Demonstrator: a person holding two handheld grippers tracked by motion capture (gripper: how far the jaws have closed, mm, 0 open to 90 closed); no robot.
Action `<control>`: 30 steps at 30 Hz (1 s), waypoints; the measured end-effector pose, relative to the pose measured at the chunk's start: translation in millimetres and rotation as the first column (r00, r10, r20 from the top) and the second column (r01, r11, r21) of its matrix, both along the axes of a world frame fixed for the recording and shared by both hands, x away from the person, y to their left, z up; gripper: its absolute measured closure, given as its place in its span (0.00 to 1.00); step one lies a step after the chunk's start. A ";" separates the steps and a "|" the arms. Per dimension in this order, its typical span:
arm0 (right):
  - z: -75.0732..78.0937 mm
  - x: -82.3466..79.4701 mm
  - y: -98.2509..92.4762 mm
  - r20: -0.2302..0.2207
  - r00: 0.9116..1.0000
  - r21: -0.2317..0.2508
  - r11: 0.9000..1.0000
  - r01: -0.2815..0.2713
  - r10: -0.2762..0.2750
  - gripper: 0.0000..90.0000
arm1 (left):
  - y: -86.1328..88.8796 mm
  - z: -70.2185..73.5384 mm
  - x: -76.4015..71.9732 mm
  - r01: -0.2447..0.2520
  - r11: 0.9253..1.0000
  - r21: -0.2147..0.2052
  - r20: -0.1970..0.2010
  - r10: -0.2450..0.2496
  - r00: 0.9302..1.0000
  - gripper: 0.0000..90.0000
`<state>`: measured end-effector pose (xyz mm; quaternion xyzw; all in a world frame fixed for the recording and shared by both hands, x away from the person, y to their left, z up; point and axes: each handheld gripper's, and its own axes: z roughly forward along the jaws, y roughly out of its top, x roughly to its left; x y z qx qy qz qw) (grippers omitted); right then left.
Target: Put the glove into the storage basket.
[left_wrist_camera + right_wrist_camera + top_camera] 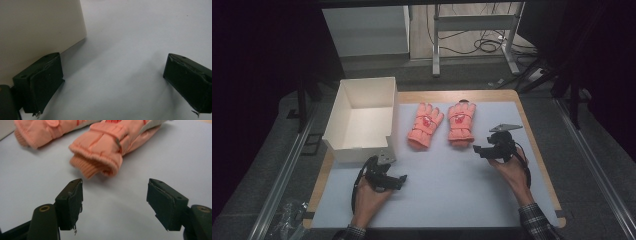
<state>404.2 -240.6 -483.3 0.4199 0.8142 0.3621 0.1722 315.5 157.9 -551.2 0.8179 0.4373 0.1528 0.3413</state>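
Note:
Two salmon-pink winter gloves lie side by side on the pale mat, cuffs toward me: the left glove (pixel 425 124) and the right glove (pixel 461 122). My right gripper (pixel 478 148) hovers just right of and below the right glove's cuff, open and empty. In the right gripper view the ribbed cuff of the right glove (pixel 100 157) lies a short way ahead of the gripper (pixel 114 200), with the left glove (pixel 40 131) at the upper left. My left gripper (pixel 401 179) rests low on the mat near the box, open, and shows nothing between its pads in the left gripper view (pixel 113 80).
An open white cardboard box (pixel 343 142) stands at the left of the table; its wall (pixel 37 30) is close beside my left gripper. The pale mat (pixel 452 195) covers the wooden tabletop. Table legs and cables lie on the floor beyond the far edge.

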 end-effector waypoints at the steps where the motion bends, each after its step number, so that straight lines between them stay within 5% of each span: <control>1: 1.3 2.9 1.1 0.005 1.000 0.001 1.000 0.004 -0.004 0.34 | -0.1 0.0 -0.2 -0.003 1.000 -0.002 -0.001 0.003 1.000 0.03; 7: 11.3 23.6 8.9 0.057 0.998 -0.013 0.999 0.030 -0.029 0.41 | -0.2 0.0 0.0 0.000 1.000 0.002 0.001 0.000 1.000 0.03; 19: 24.1 66.8 24.7 0.089 0.994 0.019 0.998 0.056 -0.057 0.58 | 0.0 0.1 0.1 0.003 1.000 0.006 -0.001 -0.003 1.000 0.03; 30: 7.9 98.0 26.9 0.056 0.992 0.072 0.992 0.108 -0.112 0.48 | -0.3 -0.1 0.0 0.001 1.000 0.001 0.001 -0.001 1.000 0.03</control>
